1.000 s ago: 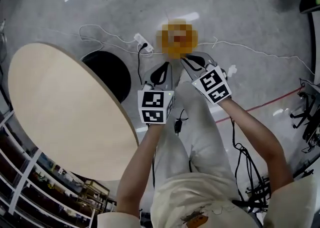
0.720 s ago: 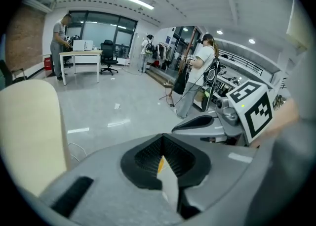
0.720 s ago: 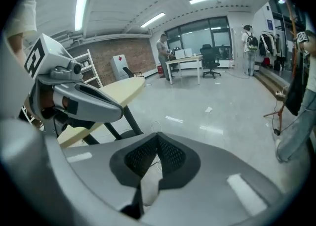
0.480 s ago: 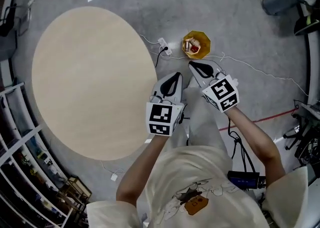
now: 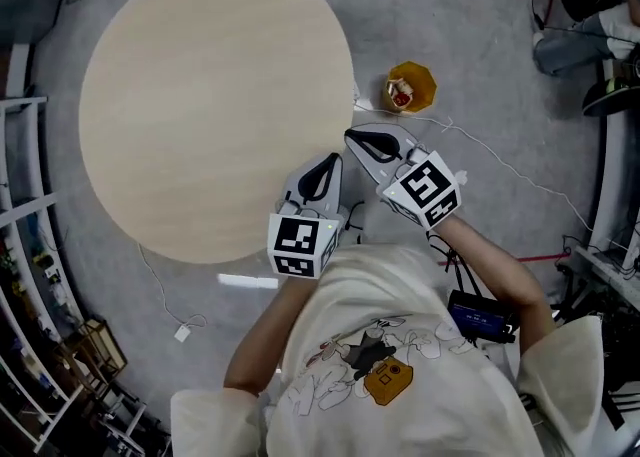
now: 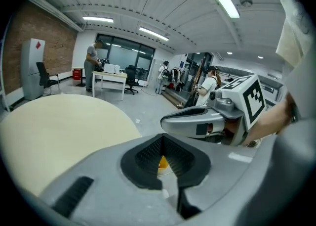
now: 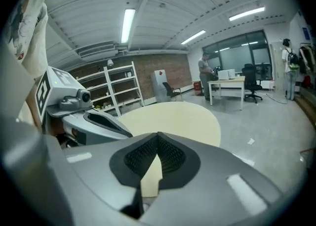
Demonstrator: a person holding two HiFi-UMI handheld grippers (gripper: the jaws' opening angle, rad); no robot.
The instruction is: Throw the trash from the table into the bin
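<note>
Beyond the bare table (image 5: 210,95), on the floor, the yellow bin (image 5: 424,82) holds red-and-white trash (image 5: 401,98) that looks light and crushable, best pinched gently across its bulk, while the left gripper (image 5: 322,175) and right gripper (image 5: 368,142) are both clenched on nothing near the table's edge.

No legible text or signs.

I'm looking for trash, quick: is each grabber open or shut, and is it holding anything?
Left gripper: shut, nothing between its jaws.
Right gripper: shut, nothing between its jaws.
</note>
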